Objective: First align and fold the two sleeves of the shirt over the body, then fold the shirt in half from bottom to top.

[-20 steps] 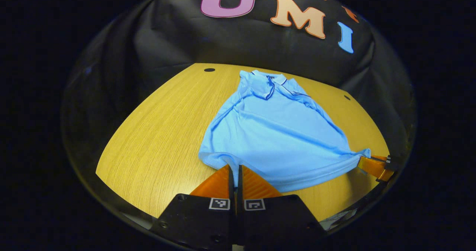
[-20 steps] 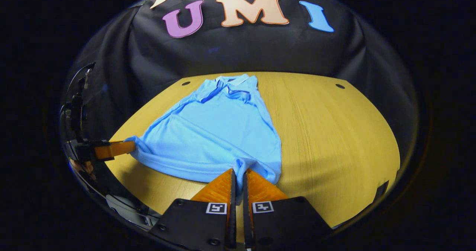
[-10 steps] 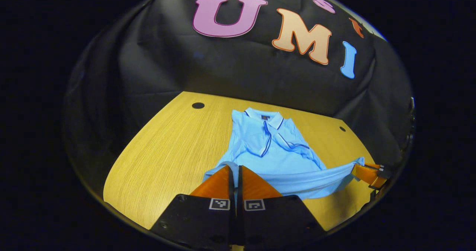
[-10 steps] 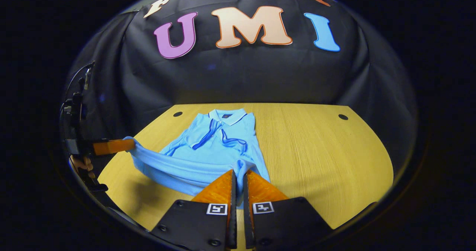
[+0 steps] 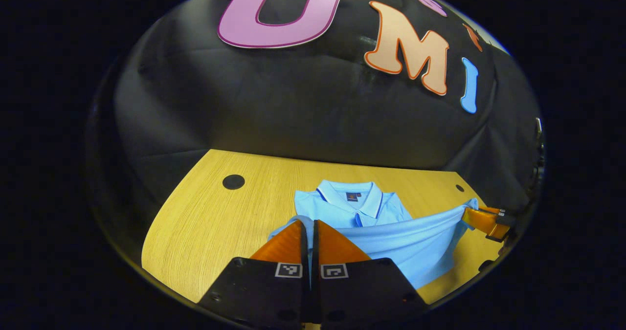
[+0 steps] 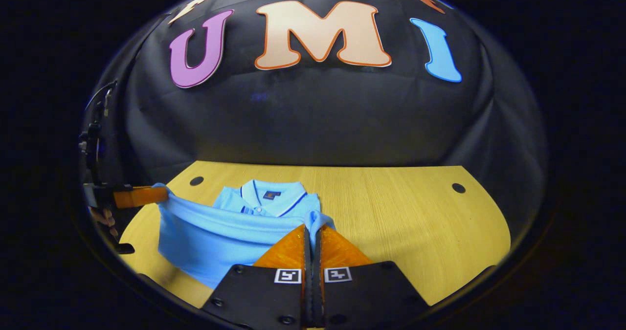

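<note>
A: Where is the shirt (image 6: 230, 232), and how is it held?

B: It lies on the wooden table (image 6: 401, 222), its collar (image 6: 266, 198) toward the black wall. The hem is held lifted above the body, sagging between the tongs. The left gripper (image 5: 309, 225) is closed on one hem corner, the right gripper (image 6: 313, 232) on the other.

A: How can it be expected to handle?

B: It is judged light, soft and limp. The corners are best kept pinched, level and spread apart, and laid just short of the collar, otherwise wrinkles can be expected.
</note>
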`<act>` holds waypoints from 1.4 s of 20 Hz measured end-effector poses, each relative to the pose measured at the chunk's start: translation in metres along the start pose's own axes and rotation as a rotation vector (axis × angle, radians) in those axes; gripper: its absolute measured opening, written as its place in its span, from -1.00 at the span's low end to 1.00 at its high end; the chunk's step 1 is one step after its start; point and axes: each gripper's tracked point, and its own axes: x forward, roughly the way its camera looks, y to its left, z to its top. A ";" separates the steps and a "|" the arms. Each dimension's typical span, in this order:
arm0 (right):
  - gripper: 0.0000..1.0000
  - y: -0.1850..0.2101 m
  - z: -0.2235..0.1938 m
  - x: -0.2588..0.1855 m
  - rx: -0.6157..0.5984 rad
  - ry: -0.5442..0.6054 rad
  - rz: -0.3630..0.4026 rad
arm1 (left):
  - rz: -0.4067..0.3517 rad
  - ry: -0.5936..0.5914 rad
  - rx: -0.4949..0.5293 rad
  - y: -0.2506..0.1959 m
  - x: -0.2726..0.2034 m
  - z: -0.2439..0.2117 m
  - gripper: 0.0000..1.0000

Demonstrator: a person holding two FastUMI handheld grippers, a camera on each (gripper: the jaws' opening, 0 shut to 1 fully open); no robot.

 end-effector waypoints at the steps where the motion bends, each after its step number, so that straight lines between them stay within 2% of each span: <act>1: -0.94 -0.001 0.002 0.015 0.009 0.005 -0.007 | 0.002 0.008 0.001 0.003 0.012 0.000 -1.00; 7: -0.95 -0.004 0.001 0.083 0.068 0.031 -0.034 | 0.027 0.041 -0.041 0.022 0.083 0.007 -1.00; 11: -0.95 -0.006 0.002 0.111 0.126 0.040 -0.048 | 0.040 0.079 0.018 0.026 0.114 -0.003 -1.00; 13: -0.87 -0.006 -0.004 0.114 0.172 0.062 -0.035 | 0.075 0.100 0.046 0.033 0.117 -0.009 -1.00; 14: -0.25 -0.004 -0.002 0.113 0.182 0.061 -0.023 | 0.077 0.107 0.037 0.033 0.113 -0.008 -0.84; 16: 0.99 -0.006 0.005 0.105 0.179 0.029 -0.022 | 0.119 0.081 -0.005 0.041 0.109 -0.011 0.39; 17: 0.87 -0.005 0.007 0.095 0.179 0.026 -0.015 | 0.140 0.069 -0.016 0.047 0.095 -0.004 1.00; 18: 0.95 -0.005 0.006 0.085 0.177 0.028 -0.013 | 0.149 0.059 -0.018 0.051 0.084 -0.003 0.85; 21: 0.95 -0.004 0.006 0.042 0.160 0.027 0.004 | 0.130 0.042 -0.018 0.046 0.036 0.003 0.93; 22: 0.87 -0.001 0.005 0.026 0.154 0.026 0.015 | 0.129 0.035 -0.015 0.046 0.017 0.004 0.92; 24: 0.95 0.004 0.005 -0.010 0.143 0.020 0.036 | 0.122 0.031 -0.017 0.041 -0.024 0.002 0.93; 25: 0.87 0.007 0.006 -0.029 0.141 0.017 0.046 | 0.122 0.028 -0.025 0.038 -0.044 0.000 0.92; 26: 0.95 0.010 0.005 -0.048 0.141 0.016 0.055 | 0.125 0.029 -0.030 0.036 -0.064 -0.003 0.96; 28: 0.95 0.019 0.005 -0.086 0.151 0.003 0.079 | 0.138 0.022 -0.040 0.033 -0.104 -0.011 0.92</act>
